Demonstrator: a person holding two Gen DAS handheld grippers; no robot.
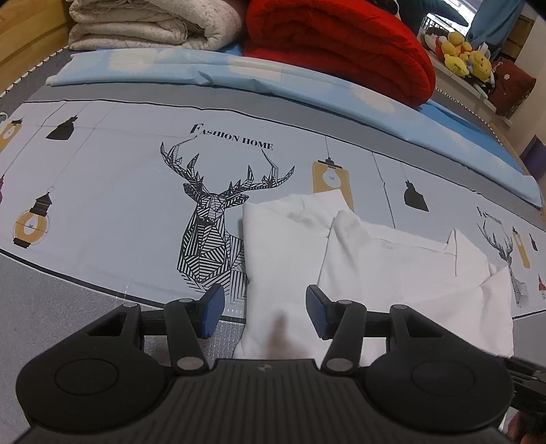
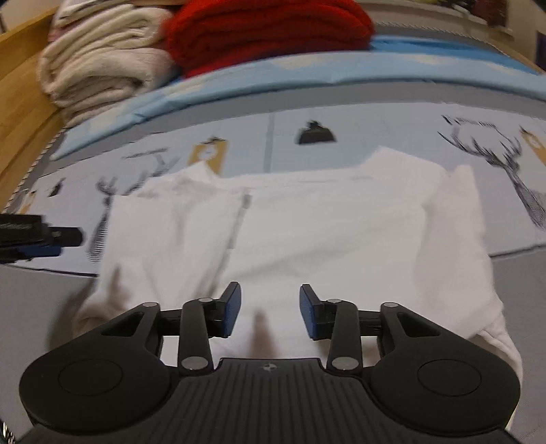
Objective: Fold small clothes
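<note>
A white garment point(image 1: 375, 269) lies partly folded on a pale blue sheet printed with deer and lamps point(image 1: 119, 191). My left gripper point(image 1: 265, 309) hovers over the garment's near left edge, jaws open, with the cloth lying flat below them and no pad pressing on it. In the right wrist view the same white garment point(image 2: 324, 232) spreads wide, one flap folded over at the left. My right gripper point(image 2: 270, 314) stands open just above its near middle, nothing pinched. The left gripper's black and blue tip point(image 2: 41, 235) shows at the left edge of that blurred view.
At the back of the bed lie a folded cream blanket point(image 1: 143, 24) and a folded red blanket point(image 1: 341, 44) on a light blue cover point(image 1: 239, 75). Yellow plush toys point(image 1: 467, 58) sit on a ledge at the far right. A wooden bed frame point(image 2: 20, 112) runs along the left.
</note>
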